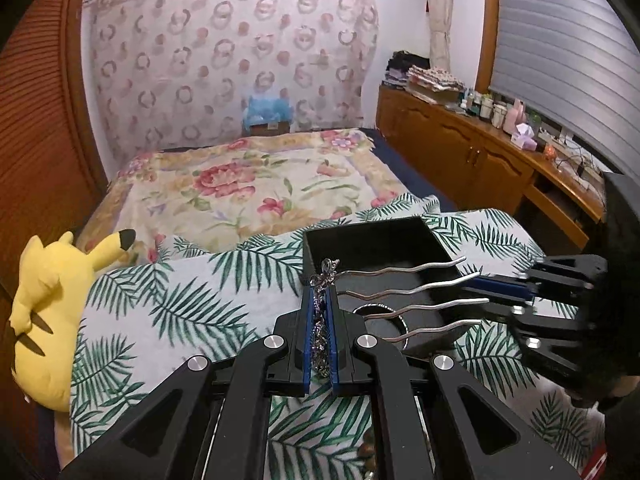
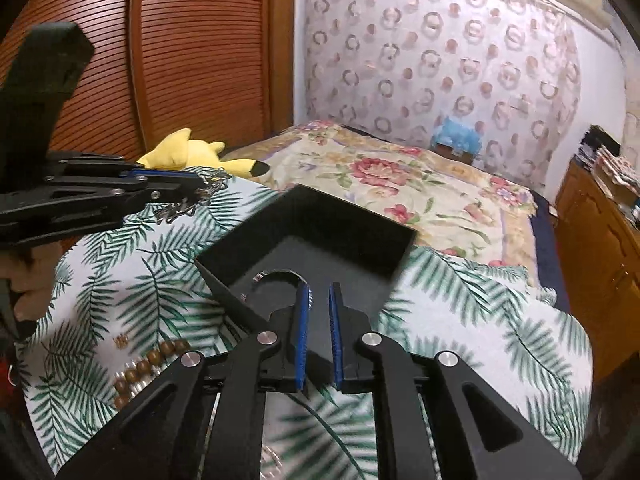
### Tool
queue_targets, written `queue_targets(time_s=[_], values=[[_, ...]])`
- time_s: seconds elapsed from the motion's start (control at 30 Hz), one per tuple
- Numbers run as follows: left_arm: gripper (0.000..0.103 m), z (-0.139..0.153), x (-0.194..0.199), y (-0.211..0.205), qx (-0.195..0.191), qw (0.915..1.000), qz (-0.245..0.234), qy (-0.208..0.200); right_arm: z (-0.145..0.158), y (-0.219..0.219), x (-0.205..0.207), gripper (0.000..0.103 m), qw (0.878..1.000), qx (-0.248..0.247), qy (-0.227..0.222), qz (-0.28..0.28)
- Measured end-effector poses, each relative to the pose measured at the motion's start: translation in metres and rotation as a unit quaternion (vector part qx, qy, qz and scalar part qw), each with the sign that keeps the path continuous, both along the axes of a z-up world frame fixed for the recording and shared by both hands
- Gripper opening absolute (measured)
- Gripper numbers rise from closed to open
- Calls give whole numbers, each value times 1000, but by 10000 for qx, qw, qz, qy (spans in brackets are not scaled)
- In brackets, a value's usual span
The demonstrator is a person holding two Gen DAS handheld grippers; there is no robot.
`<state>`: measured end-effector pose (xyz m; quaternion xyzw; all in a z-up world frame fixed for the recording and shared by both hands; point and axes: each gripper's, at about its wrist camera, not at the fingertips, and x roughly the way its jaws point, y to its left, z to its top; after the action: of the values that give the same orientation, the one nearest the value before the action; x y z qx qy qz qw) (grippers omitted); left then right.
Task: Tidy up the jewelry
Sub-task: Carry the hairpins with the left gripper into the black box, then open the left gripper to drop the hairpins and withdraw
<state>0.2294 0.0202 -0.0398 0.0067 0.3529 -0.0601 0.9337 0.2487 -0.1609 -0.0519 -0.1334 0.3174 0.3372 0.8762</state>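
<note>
Left gripper (image 1: pixel 321 316) nearest the lens, blue pads pressed tight on a bunched silver chain (image 1: pixel 323 322), a loop of it poking out past the tips. From the right wrist view the chain hangs off those tips above the leaf-print cloth (image 2: pixel 132 292), not yet over the black box (image 2: pixel 320 236). Right gripper (image 2: pixel 318 312) has its fingers parted a little with nothing seen between them in its own view; in the left wrist view four wavy silver hairpins (image 1: pixel 412 300) stretch out in front of its tips over the box, but whether it grips them or they rest there, cannot tell. A silver ring-shaped piece (image 1: pixel 380 312) lies on the box floor, partly hidden. Brown wooden beads (image 2: pixel 140 368) sit on the cloth near the right gripper, outside the box. Step in hand looks like carrying the chain to the box. To do it well: keep the pinch firm while crossing the box wall, bring the tips above a bare patch of floor away from the hairpins so links don't snag, lower before releasing, and keep the right gripper clear. Yellow plush (image 1: pixel 52 308) on the bed edge is irrelevant.
</note>
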Motion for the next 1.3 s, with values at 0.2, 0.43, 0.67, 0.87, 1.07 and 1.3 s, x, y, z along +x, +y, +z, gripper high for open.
queue_targets(time_s=[0.2,0.43,0.67,0.87,1.07,1.3], values=[[5,-8,23,-24,316,9994,-51,107,3,-32,-9,12,9994,234,-54,-244],[5,-18,52,-44,588,9978,-48,288,-5,-54,-18,12,9987,348,-12,-384],[24,-23,56,-44,367,9988,-32,322,-14,-60,-30,12,9987,296,-17,-411],[24,-11,20,-42,287,9992,-246,132,-12,-60,-50,12,9984,423,-26,-375],[28,-5,-26,-34,253,9989,-396,-45,-15,-50,-73,12,9979,578,101,-257],[30,-19,-74,-14,55,9992,-392,-20,-25,-34,-94,22,9980,558,285,-66]])
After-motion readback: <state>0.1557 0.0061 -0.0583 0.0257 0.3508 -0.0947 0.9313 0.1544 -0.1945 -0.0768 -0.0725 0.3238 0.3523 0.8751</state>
